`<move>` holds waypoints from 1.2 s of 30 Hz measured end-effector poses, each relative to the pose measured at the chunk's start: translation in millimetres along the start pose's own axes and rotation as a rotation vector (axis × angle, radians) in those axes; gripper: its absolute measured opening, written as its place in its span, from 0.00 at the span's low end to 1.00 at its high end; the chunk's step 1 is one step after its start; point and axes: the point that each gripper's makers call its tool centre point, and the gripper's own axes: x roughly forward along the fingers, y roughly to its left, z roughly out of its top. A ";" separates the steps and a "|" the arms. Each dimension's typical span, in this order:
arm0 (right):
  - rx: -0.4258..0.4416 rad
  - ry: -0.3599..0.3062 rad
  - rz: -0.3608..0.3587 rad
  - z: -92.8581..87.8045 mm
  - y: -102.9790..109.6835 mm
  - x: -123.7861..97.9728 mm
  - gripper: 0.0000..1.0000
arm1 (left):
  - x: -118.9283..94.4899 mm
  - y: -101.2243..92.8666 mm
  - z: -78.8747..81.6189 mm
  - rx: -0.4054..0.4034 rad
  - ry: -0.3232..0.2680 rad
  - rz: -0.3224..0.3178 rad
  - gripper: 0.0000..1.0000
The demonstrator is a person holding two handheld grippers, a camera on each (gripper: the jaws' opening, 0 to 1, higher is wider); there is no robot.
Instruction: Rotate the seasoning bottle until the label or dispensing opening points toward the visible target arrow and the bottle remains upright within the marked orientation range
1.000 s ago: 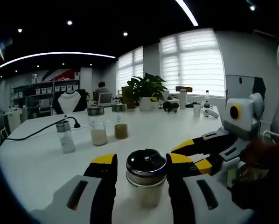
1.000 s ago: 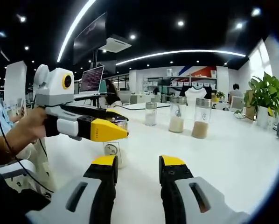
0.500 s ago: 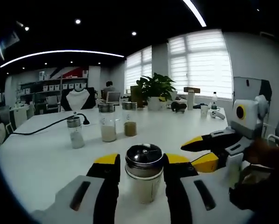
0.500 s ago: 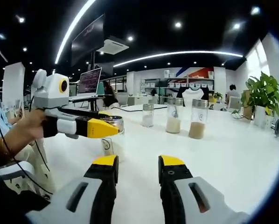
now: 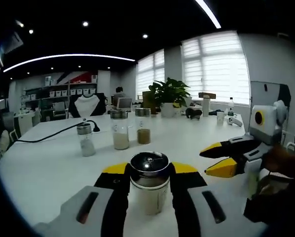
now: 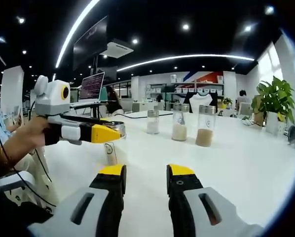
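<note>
The seasoning bottle, clear glass with pale powder and a shiny metal lid, stands upright on the white table. My left gripper is shut on it, its yellow-tipped jaws pressed to both sides below the lid. In the right gripper view the same bottle shows a small round mark on its glass, with the left gripper reaching in from the left, held by a person's hand. My right gripper stands open over bare table, and it also shows at the right of the left gripper view as the right gripper.
Three more glass bottles stand in a row farther back: a small one, one with white powder and one with brown powder. A black cable runs across the far table. A potted plant and cups sit near the windows.
My left jaws have drawn in from a loose gap to touching the bottle's sides. The right gripper has pulled back to the right, away from the bottle. Both views have shifted a little.
</note>
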 end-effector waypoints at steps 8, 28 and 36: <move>0.002 -0.007 -0.012 1.1 -2.1 -0.7 0.29 | -9.2 29.6 -0.6 -0.024 -0.002 0.063 0.34; 0.001 -0.017 -0.017 5.5 -5.1 1.2 0.28 | -29.2 78.1 3.5 -0.037 -0.054 0.196 0.32; 0.002 -0.011 -0.022 4.3 -8.0 2.0 0.27 | -32.9 90.0 9.6 0.002 -0.050 0.205 0.32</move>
